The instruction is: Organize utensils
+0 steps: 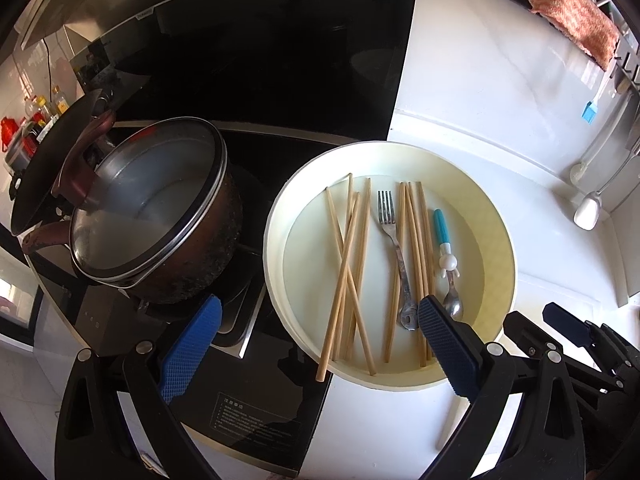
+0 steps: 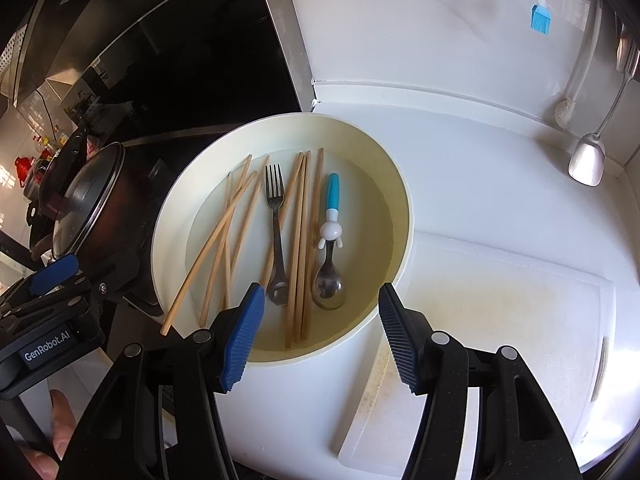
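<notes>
Both grippers hang low over the near edge of the counter. The right gripper (image 2: 320, 336) has its blue ribbed jaws spread wide with nothing between them, and the left gripper (image 1: 320, 340) is spread just as wide and just as empty.

Just past the fingertips sits the round cream plastic basin (image 2: 396, 200), and everything to be organized is lying loose in it. From the right wrist view, the small steel spoon with the blue handle and white figure (image 2: 330, 240) lies toward 3 o'clock in the basin, bowl end nearest the gripper. The steel fork (image 2: 276, 236) is about dead centre, tines pointing away to 12. The pale wooden chopsticks (image 2: 298, 248) are split up – a fairly straight bunch between fork and spoon, and a crossed tangle toward 9 o'clock with one tip poking over the rim at 7.

My guess: this fits either reaching in to pick or having just dropped something in – can't tell which. Any grab here would need a narrow pinch on one thin item among neighbours.

Further off at 9 o'clock, a brown lidded pot (image 1: 160, 216) on the black stove. Far right at 2 o'clock, a blue silicone brush (image 2: 540, 16) on the white wall.
</notes>
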